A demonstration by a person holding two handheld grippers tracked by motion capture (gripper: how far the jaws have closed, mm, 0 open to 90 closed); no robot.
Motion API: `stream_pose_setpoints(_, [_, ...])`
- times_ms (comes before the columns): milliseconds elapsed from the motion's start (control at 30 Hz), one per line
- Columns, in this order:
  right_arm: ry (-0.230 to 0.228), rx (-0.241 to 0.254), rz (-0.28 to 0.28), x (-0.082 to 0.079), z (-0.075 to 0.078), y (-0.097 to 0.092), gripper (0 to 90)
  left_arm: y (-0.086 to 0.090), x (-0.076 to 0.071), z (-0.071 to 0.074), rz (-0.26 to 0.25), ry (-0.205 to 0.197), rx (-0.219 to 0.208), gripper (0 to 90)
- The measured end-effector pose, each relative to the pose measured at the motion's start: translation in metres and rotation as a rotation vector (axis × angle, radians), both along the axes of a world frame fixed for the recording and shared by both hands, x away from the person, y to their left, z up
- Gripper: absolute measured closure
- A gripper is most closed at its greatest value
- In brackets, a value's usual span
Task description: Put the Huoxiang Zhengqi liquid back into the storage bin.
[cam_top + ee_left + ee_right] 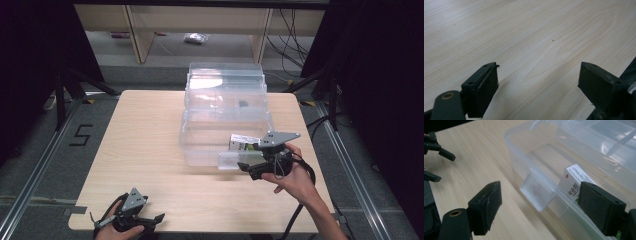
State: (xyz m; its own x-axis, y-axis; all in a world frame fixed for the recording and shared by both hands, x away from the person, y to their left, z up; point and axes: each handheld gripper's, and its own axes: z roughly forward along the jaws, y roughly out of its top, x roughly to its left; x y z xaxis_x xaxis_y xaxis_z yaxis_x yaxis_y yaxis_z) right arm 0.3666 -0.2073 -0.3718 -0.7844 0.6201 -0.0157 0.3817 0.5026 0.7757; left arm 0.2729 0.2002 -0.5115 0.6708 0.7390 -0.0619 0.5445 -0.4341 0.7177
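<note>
Counter: pale wood-grain counter [150, 150], bare around the left hand.
Box: clear plastic storage box [200, 145] with its lid swung back, standing at the far middle of the counter; a frosted latch tab [537, 192] juts from its near wall.
Carton: small white printed cardboard carton [574, 182] inside the box, against the near wall.
Right tongs [541, 207]: spread wide, empty, just before the latch tab.
Left tongs [539, 85]: spread wide, empty, low over the near counter edge.
</note>
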Motion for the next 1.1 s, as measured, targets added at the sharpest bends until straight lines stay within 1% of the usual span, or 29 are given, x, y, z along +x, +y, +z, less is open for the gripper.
stream_pose_setpoints(33, [-0.010,0.011,-0.003,-0.002,-0.002,-0.001,20.5,0.000,0.000,0.000,0.001,-0.001,-0.002,15.7])
stream_pose_setpoints(67, [-0.004,0.012,-0.003,-0.003,-0.004,-0.001,20.2,0.000,0.000,0.000,0.000,-0.001,-0.001,15.7])
stream_pose_setpoints(100, [0.007,0.031,0.014,-0.006,-0.009,-0.001,20.7,0.000,0.000,0.000,0.001,-0.002,-0.001,15.7])
stream_pose_setpoints(133, [0.005,0.037,0.007,-0.008,-0.011,-0.002,20.7,0.000,0.000,0.000,0.005,-0.002,-0.005,15.7])
stream_pose_setpoints(233, [0.019,0.036,0.003,-0.011,-0.015,-0.002,20.7,0.000,0.000,0.000,0.006,-0.004,-0.006,15.7])
stream_pose_setpoints(267, [0.013,0.035,0.018,-0.013,-0.018,-0.002,20.7,0.000,0.000,0.000,0.007,-0.002,-0.003,15.7])
stream_pose_setpoints(300, [-0.006,0.032,0.021,-0.016,-0.020,-0.001,21.0,0.000,0.000,0.000,0.003,-0.001,0.002,15.6])
stream_pose_setpoints(333, [-0.002,0.045,0.017,-0.019,-0.023,0.000,21.2,0.000,0.001,-0.001,-0.006,-0.001,0.002,15.6])
stream_pose_setpoints(367, [-0.013,0.051,0.024,-0.021,-0.026,0.000,21.7,0.000,0.000,-0.001,-0.003,-0.001,0.014,15.6])
stream_pose_setpoints(400, [-0.013,0.051,0.024,-0.021,-0.026,0.000,21.7,0.000,0.000,-0.001,-0.003,-0.001,0.014,15.6])
stream_pose_setpoints(433, [-0.002,0.081,0.021,-0.027,-0.032,0.001,24.5,-0.001,0.000,-0.001,0.004,-0.002,0.004,15.6])
stream_pose_setpoints(467, [-0.005,0.086,0.021,-0.029,-0.035,0.001,23.9,0.000,0.001,-0.001,0.003,-0.003,0.005,15.6])
stream_pose_setpoints(500, [0.000,0.080,0.025,-0.031,-0.037,0.002,22.5,0.000,0.001,-0.001,-0.004,-0.002,0.000,15.6])
stream_pose_setpoints(600, [0.006,0.075,0.035,-0.034,-0.042,0.003,22.8,0.000,0.000,-0.001,-0.003,-0.003,-0.001,15.6])
stream_pose_setpoints(633, [0.013,0.074,0.033,-0.036,-0.044,0.004,22.4,0.000,0.000,-0.001,-0.003,-0.003,0.001,15.6])
stream_pose_setpoints(667, [0.021,0.066,0.042,-0.038,-0.046,0.005,22.2,0.000,0.000,-0.001,0.002,-0.002,0.000,15.6])
stream_pose_setpoints(700, [0.013,0.065,0.053,-0.039,-0.050,0.005,22.2,0.000,0.000,0.000,0.004,0.002,0.004,15.6])
stream_pose_setpoints(733, [0.013,0.065,0.053,-0.039,-0.050,0.005,22.2,0.000,0.000,0.000,0.004,0.002,0.004,15.6])
stream_pose_setpoints(767, [0.027,0.067,0.045,-0.040,-0.052,0.006,22.3,0.000,0.000,0.000,0.005,0.002,-0.002,15.6])
stream_pose_setpoints(800, [0.055,0.073,0.037,-0.043,-0.055,0.006,22.4,0.000,0.000,0.000,0.002,-0.002,-0.004,15.6])
stream_pose_setpoints(833, [0.063,0.087,0.042,-0.044,-0.059,0.004,22.3,0.000,0.000,0.000,0.002,-0.001,-0.005,15.6])
stream_pose_setpoints(867, [0.068,0.086,0.047,-0.044,-0.062,0.004,22.4,0.000,0.000,0.000,0.002,-0.001,-0.005,15.6])
stream_pose_setpoints(900, [0.078,0.084,0.032,-0.046,-0.064,0.002,22.4,0.000,0.000,0.000,0.004,-0.002,-0.005,15.6])
stream_pose_setpoints(933, [0.078,0.084,0.032,-0.046,-0.064,0.002,22.4,0.000,0.000,0.000,0.004,-0.002,-0.005,15.6])
stream_pose_setpoints(967, [0.074,0.079,0.028,-0.046,-0.070,0.001,22.3,0.000,-0.001,0.000,0.001,-0.003,-0.003,15.6])
stream_pose_setpoints(1000, [0.076,0.075,0.032,-0.047,-0.071,-0.001,22.4,0.000,-0.001,0.000,0.002,-0.003,-0.002,15.6])
stream_pose_setpoints(1033, [0.082,0.087,0.022,-0.048,-0.073,0.000,22.4,0.000,-0.001,0.000,0.003,-0.003,-0.003,15.6])
stream_pose_setpoints(1067, [0.082,0.087,0.022,-0.048,-0.073,0.000,22.4,0.000,-0.001,0.000,0.003,-0.003,-0.003,15.6])
stream_pose_setpoints(1100, [0.099,0.094,0.014,-0.051,-0.077,-0.002,22.4,0.000,-0.001,0.001,0.005,-0.002,-0.004,15.6])
